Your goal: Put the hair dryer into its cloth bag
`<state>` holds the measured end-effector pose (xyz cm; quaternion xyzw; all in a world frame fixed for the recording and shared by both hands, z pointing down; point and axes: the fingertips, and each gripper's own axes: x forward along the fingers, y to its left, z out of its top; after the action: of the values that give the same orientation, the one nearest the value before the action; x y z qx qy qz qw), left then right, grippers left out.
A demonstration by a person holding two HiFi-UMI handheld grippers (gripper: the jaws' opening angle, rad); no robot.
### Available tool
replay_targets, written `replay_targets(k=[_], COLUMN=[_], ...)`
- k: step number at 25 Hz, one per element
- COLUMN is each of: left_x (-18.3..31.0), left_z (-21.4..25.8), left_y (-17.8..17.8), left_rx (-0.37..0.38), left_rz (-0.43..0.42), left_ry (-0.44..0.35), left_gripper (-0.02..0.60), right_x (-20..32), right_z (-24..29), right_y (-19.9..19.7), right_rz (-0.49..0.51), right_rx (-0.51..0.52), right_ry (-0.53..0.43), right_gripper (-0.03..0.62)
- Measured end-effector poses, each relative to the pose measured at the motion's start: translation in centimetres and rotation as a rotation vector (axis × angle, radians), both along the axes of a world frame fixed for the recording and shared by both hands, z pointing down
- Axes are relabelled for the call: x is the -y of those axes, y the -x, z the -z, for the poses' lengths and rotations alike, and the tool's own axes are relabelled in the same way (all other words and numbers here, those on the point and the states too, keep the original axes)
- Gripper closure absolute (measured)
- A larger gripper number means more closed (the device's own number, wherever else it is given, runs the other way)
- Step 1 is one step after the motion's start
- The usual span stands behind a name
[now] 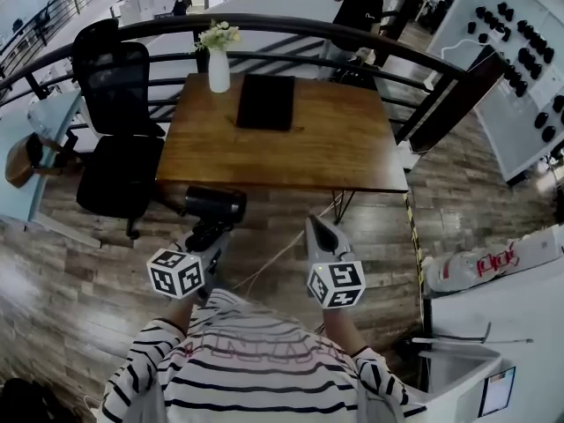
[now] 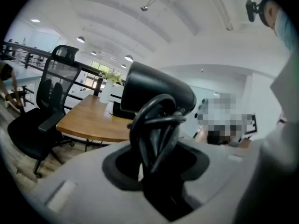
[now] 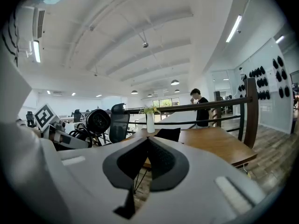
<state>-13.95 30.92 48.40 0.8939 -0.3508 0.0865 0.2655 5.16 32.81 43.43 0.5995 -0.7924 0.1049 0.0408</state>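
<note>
A black hair dryer (image 1: 216,204) with its cord wound round the handle is in the air in front of the wooden table (image 1: 344,152). My left gripper (image 1: 210,230) is shut on the handle; in the left gripper view the dryer's barrel (image 2: 156,90) and the cord loops (image 2: 154,125) rise from between the jaws. The black cloth bag (image 1: 265,101) lies flat at the table's far side, well ahead of both grippers. My right gripper (image 1: 318,226) is shut and empty, to the right of the dryer. In the right gripper view, the dryer (image 3: 98,121) shows at the left and the bag (image 3: 168,134) ahead.
A white vase with flowers (image 1: 218,67) stands left of the bag. A black office chair (image 1: 119,148) sits at the table's left end. A curved dark railing (image 1: 352,38) runs behind the table, with a person in black (image 1: 357,7) beyond. A white counter (image 1: 493,315) is at my right.
</note>
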Motion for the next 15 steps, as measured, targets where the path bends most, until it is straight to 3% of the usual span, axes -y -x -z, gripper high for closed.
replay_targets(k=[8, 15], left_x=[2.3, 8.5], left_z=[-1.1, -1.9], left_y=[-0.2, -0.8], left_rx=[0.009, 0.014], left_rz=[0.003, -0.026], left_ry=[0.028, 0.038], left_gripper=[0.419, 0.419], right_x=[2.4, 8.3], right_z=[-0.3, -1.3], right_y=[-0.8, -1.1], right_rz=[-0.036, -0.060], right_rx=[0.013, 0.021], right_ry=[-0.015, 0.009], right_gripper=[0.595, 0.571])
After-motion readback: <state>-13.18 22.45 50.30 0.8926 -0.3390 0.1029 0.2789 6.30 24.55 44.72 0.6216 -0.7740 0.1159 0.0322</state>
